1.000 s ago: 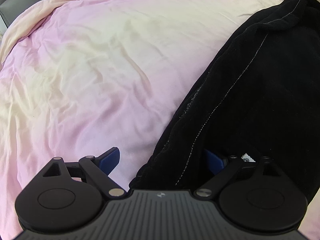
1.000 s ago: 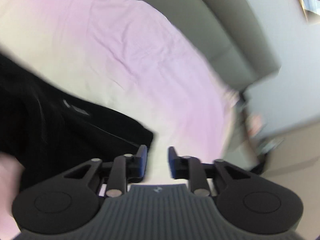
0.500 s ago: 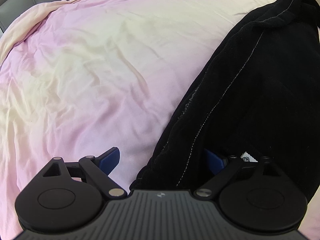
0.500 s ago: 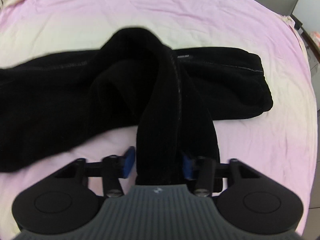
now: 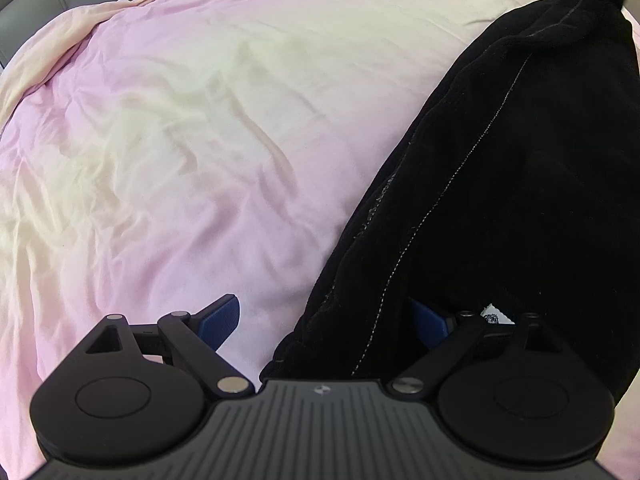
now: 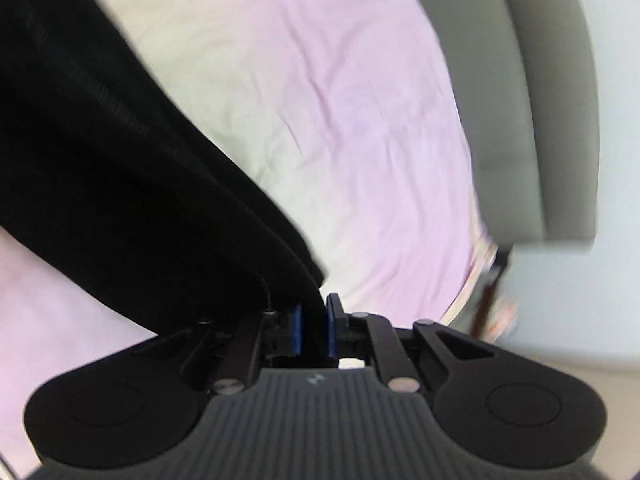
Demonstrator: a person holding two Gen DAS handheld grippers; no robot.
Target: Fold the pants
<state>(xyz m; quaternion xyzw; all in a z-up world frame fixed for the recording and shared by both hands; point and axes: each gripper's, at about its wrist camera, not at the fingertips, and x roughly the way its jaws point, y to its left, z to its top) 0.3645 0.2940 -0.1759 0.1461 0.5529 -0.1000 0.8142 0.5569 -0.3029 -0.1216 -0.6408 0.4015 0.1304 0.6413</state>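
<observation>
The black pants [image 5: 500, 200] are lying across the pink bed [image 5: 200, 140], running along its right side in the left wrist view, with one end now being lifted off the sheet at the far right corner. That is the change: half a second ago the right gripper [image 6: 313, 330] was wide around a raised fold of cloth, and now its blue fingers [image 6: 296, 330] are pinched nearly together on a thin edge of the fabric, which is hanging taut from them in a dark band. The view is also swinging toward the grey headboard [image 6: 520, 100] and is blurring, so the gripper is probably carrying that end up and over.

The left gripper [image 5: 326, 320] is staying where it was through the earlier frames, its fingers spread wide apart, one over bare sheet and the other hidden against the cloth near a small white label [image 5: 494, 315]. It is gripping nothing, only straddling the near edge of the pants.

This looks like the fold beginning in earnest. The near end may drag unless the left gripper pins it.
</observation>
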